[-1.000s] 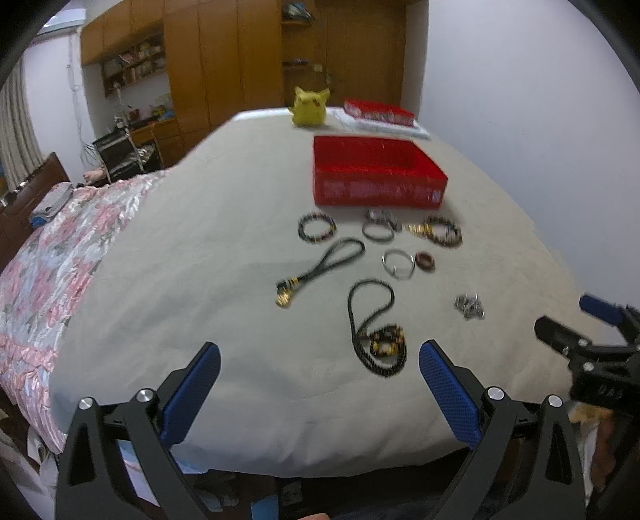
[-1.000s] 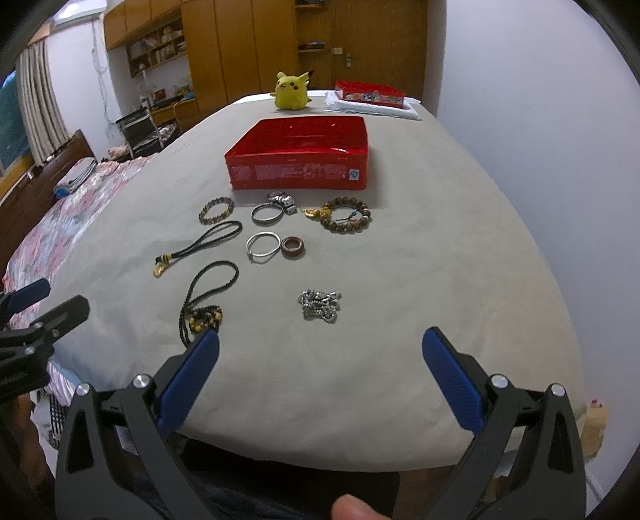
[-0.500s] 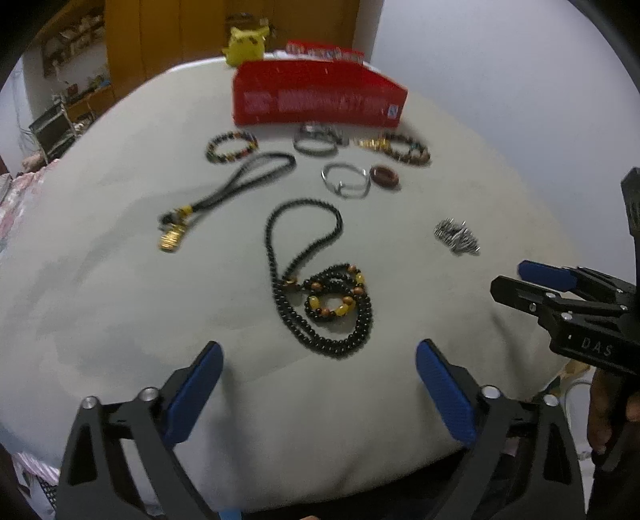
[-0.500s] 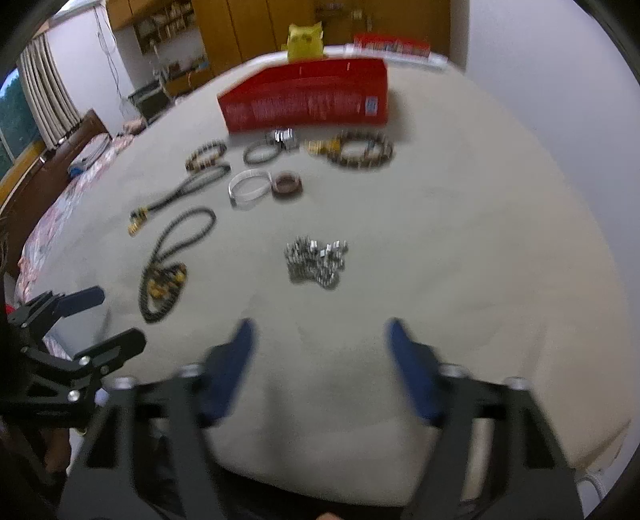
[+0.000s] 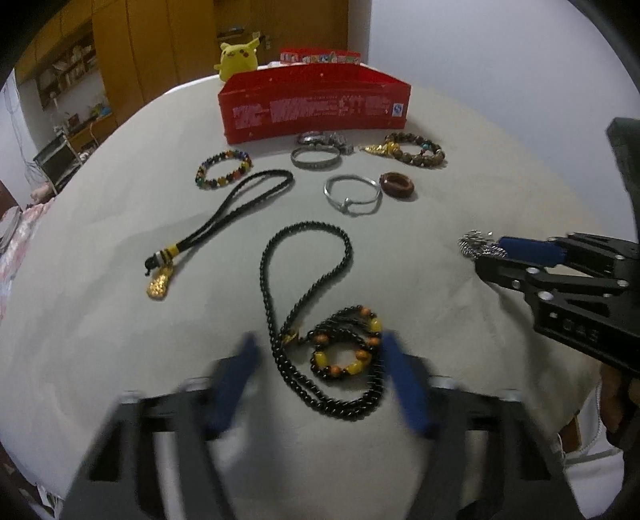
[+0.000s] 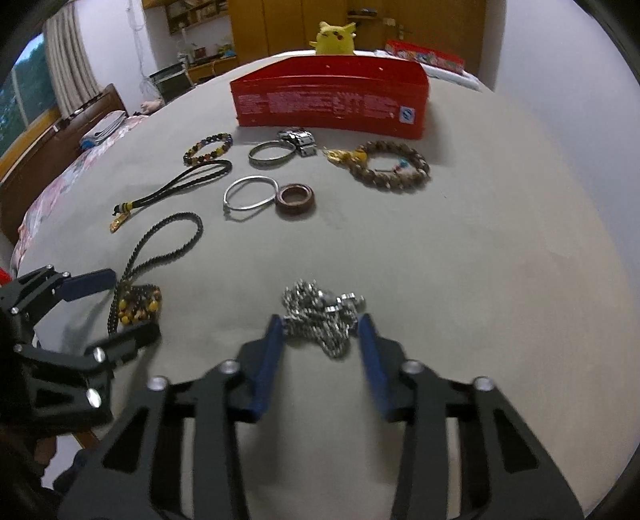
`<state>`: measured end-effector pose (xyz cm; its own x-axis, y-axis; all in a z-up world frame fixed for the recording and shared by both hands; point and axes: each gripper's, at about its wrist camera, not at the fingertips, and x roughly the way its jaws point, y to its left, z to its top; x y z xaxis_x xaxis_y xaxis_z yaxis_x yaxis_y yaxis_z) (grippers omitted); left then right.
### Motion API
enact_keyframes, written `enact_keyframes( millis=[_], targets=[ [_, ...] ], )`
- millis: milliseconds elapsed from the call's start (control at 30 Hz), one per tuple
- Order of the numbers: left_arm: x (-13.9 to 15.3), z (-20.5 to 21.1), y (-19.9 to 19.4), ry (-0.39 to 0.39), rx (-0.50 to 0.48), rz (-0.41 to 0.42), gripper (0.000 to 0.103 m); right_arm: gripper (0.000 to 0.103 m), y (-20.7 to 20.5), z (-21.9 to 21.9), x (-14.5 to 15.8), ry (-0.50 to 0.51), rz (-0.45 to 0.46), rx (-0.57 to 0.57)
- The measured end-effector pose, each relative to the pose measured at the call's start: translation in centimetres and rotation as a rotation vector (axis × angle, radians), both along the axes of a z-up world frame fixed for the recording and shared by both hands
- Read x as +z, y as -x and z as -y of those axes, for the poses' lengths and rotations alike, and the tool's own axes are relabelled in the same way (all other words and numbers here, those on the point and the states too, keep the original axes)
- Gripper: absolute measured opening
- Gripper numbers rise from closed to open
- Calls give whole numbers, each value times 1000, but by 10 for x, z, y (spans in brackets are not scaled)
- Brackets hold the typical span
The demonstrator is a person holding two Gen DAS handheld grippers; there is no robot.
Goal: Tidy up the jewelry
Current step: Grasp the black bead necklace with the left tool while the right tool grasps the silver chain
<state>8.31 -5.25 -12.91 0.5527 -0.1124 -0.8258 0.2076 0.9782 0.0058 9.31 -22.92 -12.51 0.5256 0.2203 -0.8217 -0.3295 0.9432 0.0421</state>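
Basically nothing sorted yet, we reckon. All the jewelry lies loose mid-frame below the red box (image 6: pixel 330 100). Our right gripper (image 6: pixel 322 326) straddles the silver chain (image 6: pixel 322 310), jaws apart; left gripper (image 5: pixel 320 354) sits spread around the black bead necklace (image 5: pixel 308 304).

Bedspread (image 6: pixel 500 280), right side: bare cloth, open passage up to the red box (image 6: pixel 332 102). Centre: a wide bare strip lay between the silver chain (image 6: pixel 322 316) and the bangle (image 6: pixel 250 194) with the brown ring (image 6: pixel 296 199) touching it. Left side: black bead necklace (image 5: pixel 312 320) and corded pendant (image 5: pixel 220 224) lay near each other, a narrow lane between. Before the box: bracelets (image 6: pixel 390 170) and a watch (image 6: pixel 298 140) crowded its front wall. Yellow plush (image 6: pixel 335 38) stood behind it.
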Motion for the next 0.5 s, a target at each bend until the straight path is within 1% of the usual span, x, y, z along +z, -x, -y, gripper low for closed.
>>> enact_keyframes(
  millis=[33, 67, 100, 133, 200, 267, 367, 500],
  targets=[
    [1, -2, -1, 6, 0, -2, 26, 20, -2, 0, 0, -4, 1, 8],
    [3, -4, -2, 17, -2, -6, 19, 19, -3, 0, 0, -12, 1, 14],
    [3, -6, -3, 23, -4, -7, 17, 12, -3, 0, 1, -19, -2, 22],
    [5, -6, -4, 33, -9, -2, 13, 11, -3, 0, 2, -26, -6, 26],
    [11, -8, -3, 43, -16, 10, 7, 11, -3, 1, 4, -35, -8, 32],
    [20, -8, -2, 44, -22, 31, 4, 11, -2, 1, 11, -66, -10, 44],
    [39, -10, -3, 65, -35, 63, 4, 11, 1, 0, 25, -86, 11, 57],
    [73, -14, -5, 83, -53, 126, 4, 11, 2, 2, 47, -109, 37, 72]
  ],
)
